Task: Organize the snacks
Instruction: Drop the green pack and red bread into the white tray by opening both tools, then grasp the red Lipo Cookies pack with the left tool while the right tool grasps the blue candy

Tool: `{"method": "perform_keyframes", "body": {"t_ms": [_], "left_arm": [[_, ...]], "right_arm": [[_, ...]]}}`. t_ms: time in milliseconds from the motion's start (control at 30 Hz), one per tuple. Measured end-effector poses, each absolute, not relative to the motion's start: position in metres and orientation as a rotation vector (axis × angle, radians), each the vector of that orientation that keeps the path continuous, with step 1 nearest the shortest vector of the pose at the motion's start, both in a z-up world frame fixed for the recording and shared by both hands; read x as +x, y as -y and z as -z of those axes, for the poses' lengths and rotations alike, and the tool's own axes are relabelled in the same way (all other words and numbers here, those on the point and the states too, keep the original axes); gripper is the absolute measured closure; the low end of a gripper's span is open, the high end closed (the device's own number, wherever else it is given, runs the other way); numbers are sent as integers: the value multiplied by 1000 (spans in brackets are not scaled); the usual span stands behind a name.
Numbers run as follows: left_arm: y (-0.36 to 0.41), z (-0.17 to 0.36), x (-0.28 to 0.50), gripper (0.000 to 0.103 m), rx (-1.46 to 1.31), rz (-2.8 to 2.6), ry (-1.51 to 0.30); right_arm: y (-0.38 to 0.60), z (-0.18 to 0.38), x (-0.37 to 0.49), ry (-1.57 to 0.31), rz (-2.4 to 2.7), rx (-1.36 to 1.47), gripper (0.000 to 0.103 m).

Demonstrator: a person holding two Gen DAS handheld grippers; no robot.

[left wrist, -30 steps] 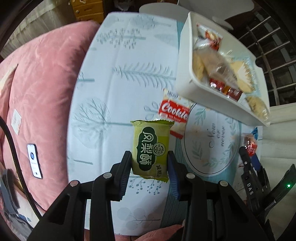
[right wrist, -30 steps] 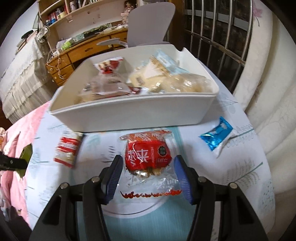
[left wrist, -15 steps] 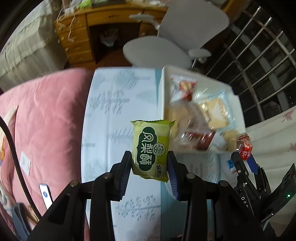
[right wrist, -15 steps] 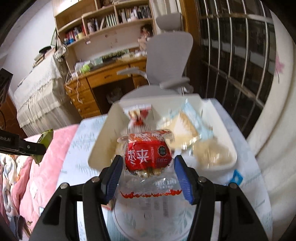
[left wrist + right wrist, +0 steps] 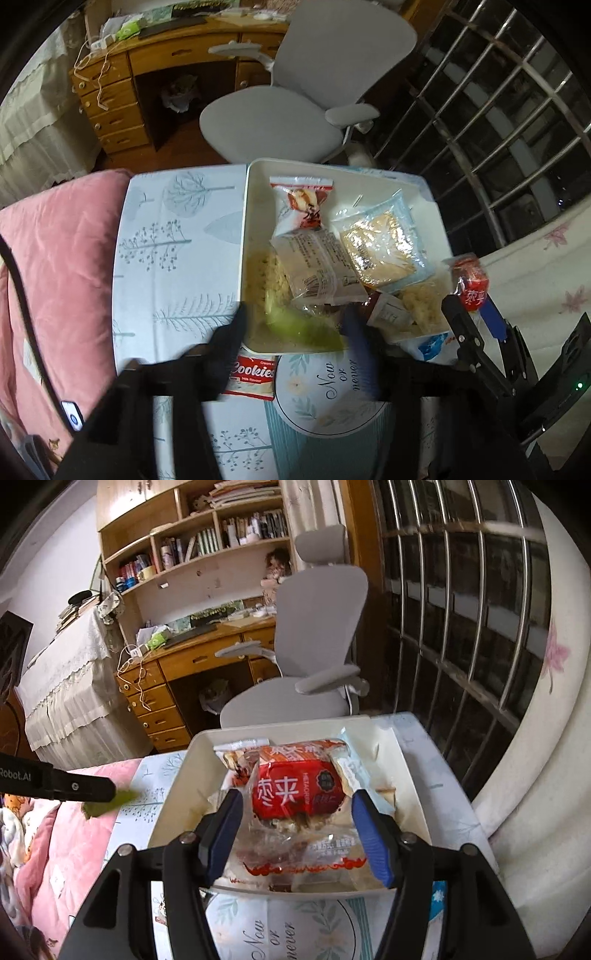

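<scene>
A white bin [image 5: 245, 236] on the tree-print table [image 5: 173, 240] holds several wrapped snacks. My left gripper [image 5: 294, 315] hangs over the bin's near left corner with its jaws opening. A green snack packet [image 5: 303, 328] is a blur between the fingers, free of the pads and low in the bin. In the right wrist view the same green packet [image 5: 110, 801] blurs beside a left finger [image 5: 74, 786]. My right gripper [image 5: 295, 797] holds a red snack packet [image 5: 291, 790] above the bin [image 5: 173, 801], its jaws beginning to open. The left wrist view shows that packet [image 5: 472, 284] at the right gripper [image 5: 471, 310].
A red Cookies packet [image 5: 253, 371] and a blue packet [image 5: 430, 345] lie on the table by the bin's near wall, beside a round printed mat [image 5: 332, 398]. A pink quilt [image 5: 55, 258] with a phone [image 5: 72, 415] lies left. A grey chair [image 5: 295, 110] stands beyond the table.
Both grippers rose from the table and came over the bin. The left jaws spread and the green packet slipped out downward. The red packet stays between the right fingers.
</scene>
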State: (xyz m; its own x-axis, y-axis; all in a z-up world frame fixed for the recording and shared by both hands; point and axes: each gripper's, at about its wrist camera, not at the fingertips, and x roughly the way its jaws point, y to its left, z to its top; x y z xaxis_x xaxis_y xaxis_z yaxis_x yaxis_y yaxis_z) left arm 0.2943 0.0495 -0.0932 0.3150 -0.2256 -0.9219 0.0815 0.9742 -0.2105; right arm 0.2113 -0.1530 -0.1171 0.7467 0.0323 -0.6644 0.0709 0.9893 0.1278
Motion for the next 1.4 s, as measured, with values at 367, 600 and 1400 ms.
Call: {"method": "perform_keyframes", "body": {"t_ms": [367, 600, 1400], "left_arm": [[-58, 94, 288, 25, -161, 167, -1235], [-77, 90, 266, 24, -179, 157, -1229], [-94, 208, 207, 24, -265, 156, -1310]], "right_arm": [[173, 123, 212, -767, 87, 183, 29], [184, 124, 195, -801, 149, 244, 27], [240, 214, 113, -987, 381, 346, 27]]}}
